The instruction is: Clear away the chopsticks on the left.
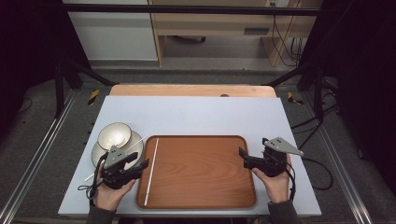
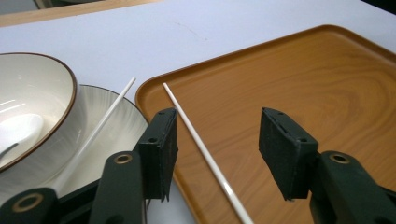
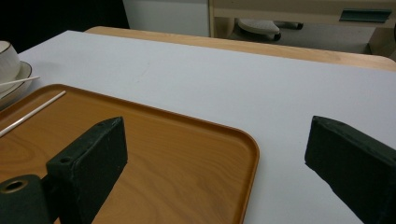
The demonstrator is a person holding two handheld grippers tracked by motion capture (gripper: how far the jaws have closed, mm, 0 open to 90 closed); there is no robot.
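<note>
Two white chopsticks, one chopstick [image 2: 205, 154] lying on the tray [image 2: 303, 79] below the left gripper [image 2: 217, 151] jaws, half open, holding nothing, other chopstick [image 2: 100, 126] across the plate [image 2: 123, 123], right gripper [image 3: 215, 163] jaws wide, empty.

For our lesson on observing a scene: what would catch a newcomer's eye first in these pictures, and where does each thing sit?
The big wooden tray fills the middle of the table, with a thin white chopstick lying along its left edge. Left of it a bowl stands on a plate, a second chopstick resting across the plate. The left gripper hovers open over the tray's chopstick; the right gripper is open at the tray's right rim.
</note>
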